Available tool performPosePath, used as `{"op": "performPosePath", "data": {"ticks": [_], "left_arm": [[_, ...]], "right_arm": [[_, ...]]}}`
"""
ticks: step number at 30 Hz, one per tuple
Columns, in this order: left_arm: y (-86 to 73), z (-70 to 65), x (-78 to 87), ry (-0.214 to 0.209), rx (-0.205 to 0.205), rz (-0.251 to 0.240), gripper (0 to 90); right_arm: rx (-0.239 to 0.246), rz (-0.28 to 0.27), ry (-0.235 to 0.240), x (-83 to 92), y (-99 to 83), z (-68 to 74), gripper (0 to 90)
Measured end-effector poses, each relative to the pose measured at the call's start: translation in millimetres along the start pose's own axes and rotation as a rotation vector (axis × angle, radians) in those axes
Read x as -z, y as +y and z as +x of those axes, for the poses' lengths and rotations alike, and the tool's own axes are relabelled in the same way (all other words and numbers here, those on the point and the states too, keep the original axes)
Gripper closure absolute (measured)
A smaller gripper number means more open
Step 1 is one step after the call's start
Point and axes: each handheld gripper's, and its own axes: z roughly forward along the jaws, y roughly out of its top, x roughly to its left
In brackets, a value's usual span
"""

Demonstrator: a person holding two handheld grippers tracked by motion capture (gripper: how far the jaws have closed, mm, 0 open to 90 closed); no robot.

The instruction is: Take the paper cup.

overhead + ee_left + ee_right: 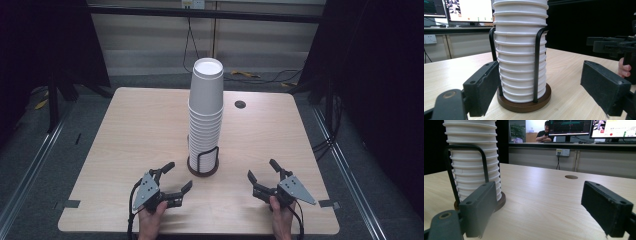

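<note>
At the near edge of the pale wooden table (125, 130), the left gripper (175, 181) and the right gripper (261, 171) rest low, each held by a hand, both with jaws spread wide and holding nothing. Between them and slightly farther in stands the tall stack of white paper cups (205, 115), its long axis vertical, the cups inverted with the top cup's flat base pointing up. The stack sits in a round dark brown wooden base with black wire uprights (203, 165). Farther right, a small dark round hole (240, 104) marks the tabletop.
</note>
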Motion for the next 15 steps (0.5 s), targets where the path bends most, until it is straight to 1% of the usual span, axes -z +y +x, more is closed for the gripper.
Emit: {"op": "performPosePath", "data": {"ticks": [6, 7, 8, 12, 15], "left_arm": [[0.1, 0.0, -0.2, 0.001, 0.001, 0.000, 15.7], [0.3, 1.1, -0.1, -0.002, -0.014, 0.002, 15.7], [0.3, 1.0, -0.1, -0.001, -0.012, 0.002, 15.6], [0.3, 1.0, -0.1, 0.000, -0.012, 0.003, 15.7], [0.4, 1.0, -0.3, 0.000, -0.010, 0.002, 15.7]], "right_arm": [[-0.002, 0.016, 0.000, -1.7, 0.7, -0.2, 13.0], [-0.008, 0.018, -0.002, -1.7, 0.7, -0.5, 13.0], [-0.011, 0.033, 0.003, -1.6, 1.2, -1.2, 12.9], [-0.015, 0.040, 0.009, -1.8, 1.5, -1.9, 12.9], [-0.038, 0.049, 0.002, -2.1, 1.9, -3.8, 12.9]]}}
